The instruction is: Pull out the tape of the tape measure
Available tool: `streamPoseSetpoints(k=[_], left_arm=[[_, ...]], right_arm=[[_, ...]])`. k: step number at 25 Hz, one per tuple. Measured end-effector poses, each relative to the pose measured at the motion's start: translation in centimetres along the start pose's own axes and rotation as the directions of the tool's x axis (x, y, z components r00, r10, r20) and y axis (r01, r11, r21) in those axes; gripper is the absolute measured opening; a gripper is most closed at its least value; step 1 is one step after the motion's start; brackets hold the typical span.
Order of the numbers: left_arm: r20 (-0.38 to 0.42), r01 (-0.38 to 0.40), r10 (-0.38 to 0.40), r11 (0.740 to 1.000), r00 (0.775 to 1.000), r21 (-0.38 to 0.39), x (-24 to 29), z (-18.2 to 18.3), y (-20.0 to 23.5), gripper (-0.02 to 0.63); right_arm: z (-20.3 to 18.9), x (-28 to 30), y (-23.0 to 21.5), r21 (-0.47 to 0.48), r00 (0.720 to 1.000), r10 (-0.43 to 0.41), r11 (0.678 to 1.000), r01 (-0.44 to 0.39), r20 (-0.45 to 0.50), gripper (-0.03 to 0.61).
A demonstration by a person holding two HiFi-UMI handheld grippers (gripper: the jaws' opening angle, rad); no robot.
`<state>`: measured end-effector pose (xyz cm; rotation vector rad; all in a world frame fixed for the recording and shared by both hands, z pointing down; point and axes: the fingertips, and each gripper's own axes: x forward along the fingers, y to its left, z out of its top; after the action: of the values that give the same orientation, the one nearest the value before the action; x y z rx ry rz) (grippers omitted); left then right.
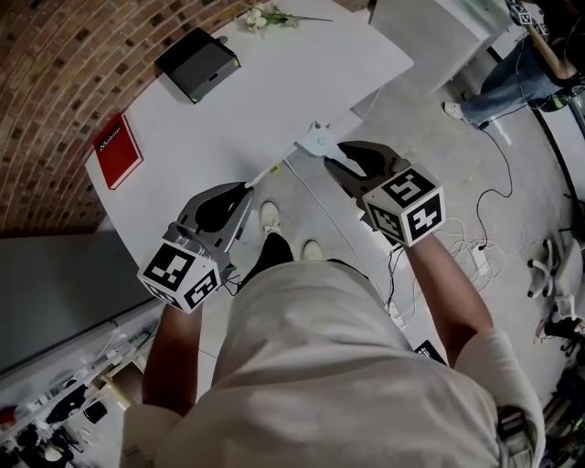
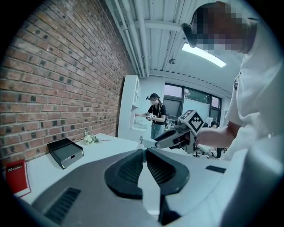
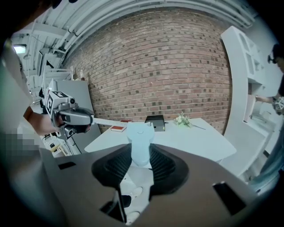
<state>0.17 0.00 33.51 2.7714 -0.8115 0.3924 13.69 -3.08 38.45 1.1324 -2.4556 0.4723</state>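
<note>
Two grippers are held out in front of the person, one in each hand, with one tape measure stretched between them. The left gripper (image 1: 249,189) has its jaws drawn almost together, pinched on the free end of the tape (image 1: 274,169). The right gripper (image 1: 334,157) has its jaws set wide, clamped on either side of the pale tape measure (image 3: 140,141), which stands upright between the pads. One thin strip of tape runs in a straight line from that case across to the left gripper's tip, so a short length is out of the case. Both grippers and the tape are in the air, close by the near edge of the worktop (image 1: 274,82) and above the floor. Whether the case touches that edge cannot be told.

One white worktop lies beyond them, against a brick wall. Three things rest on it, well apart from each other. One red book (image 1: 117,150) lies flat near its left corner. One black box (image 1: 197,62) sits further along by the wall. One small sprig of flowers (image 1: 265,16) lies at the far end.

One other person (image 2: 154,113) stands past the worktop, beside a white shelf unit.
</note>
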Motion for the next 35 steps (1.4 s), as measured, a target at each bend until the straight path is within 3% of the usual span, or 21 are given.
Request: streamPoseSetpoints(k=[35], left_arm=[[-0.031,-0.050,0.049,0.999,0.998,-0.005,-1.4,-0.9,1.6,0.028]], right_arm=[[-1.1,-0.4,-5.7,0.056,0.996,-0.090,0.994,0.091,-0.015,0.129]])
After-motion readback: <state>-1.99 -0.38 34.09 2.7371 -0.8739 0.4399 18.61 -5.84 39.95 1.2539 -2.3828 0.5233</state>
